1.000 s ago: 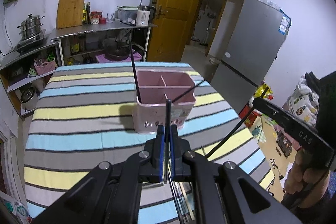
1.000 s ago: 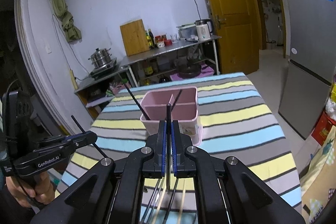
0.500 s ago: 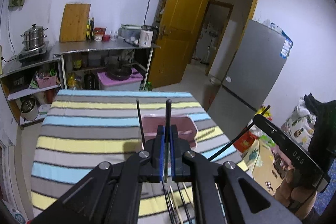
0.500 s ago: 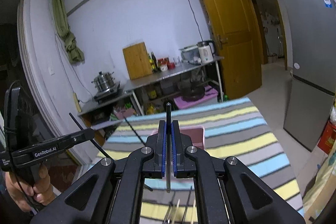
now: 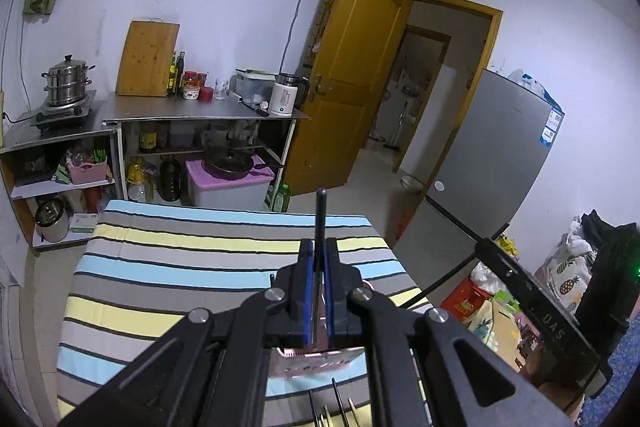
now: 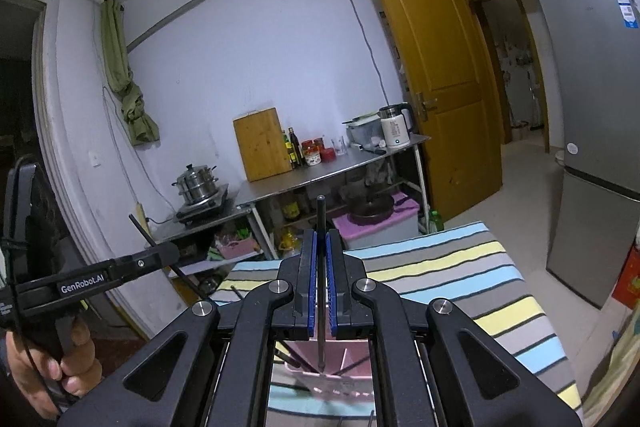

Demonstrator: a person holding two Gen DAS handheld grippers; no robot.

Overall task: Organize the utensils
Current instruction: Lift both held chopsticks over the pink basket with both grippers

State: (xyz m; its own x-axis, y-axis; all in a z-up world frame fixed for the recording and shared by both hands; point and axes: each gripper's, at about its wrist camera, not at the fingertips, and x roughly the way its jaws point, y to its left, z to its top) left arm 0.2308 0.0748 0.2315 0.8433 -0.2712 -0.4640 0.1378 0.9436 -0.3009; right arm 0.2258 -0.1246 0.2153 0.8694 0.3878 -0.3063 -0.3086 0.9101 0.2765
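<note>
We held the left gripper (image 5: 319,267) with its blue fingers (image 5: 307,291) pressed together on a black chopstick (image 5: 321,215), which stood upright between them with its top end poking above the tips. Our right gripper (image 6: 320,269) had its fingers (image 6: 310,287) clamped the same way on a second black chopstick (image 6: 320,227), whose lower end hung over the pink utensil holder (image 6: 352,359). That holder sat on the striped bench (image 6: 460,275) directly below both grippers, mostly hidden by their black frames; in the left wrist view only its patterned front wall (image 5: 320,363) showed. Inside it, in the right wrist view, we could see a few dark sticks leaning against the divider. More chopsticks (image 5: 336,403), dark and pale, lay loose on the cloth at the near edge, in front of the holder.

Off to the side in the right wrist view, a hand (image 6: 52,359) gripped the left gripper's handle. Beyond the bench stood a steel counter (image 5: 200,111) carrying a cutting board (image 5: 148,59), a kettle (image 5: 286,99) and a steamer pot (image 5: 68,85). Past it were a yellow door (image 5: 352,75) and a grey fridge (image 5: 492,163).
</note>
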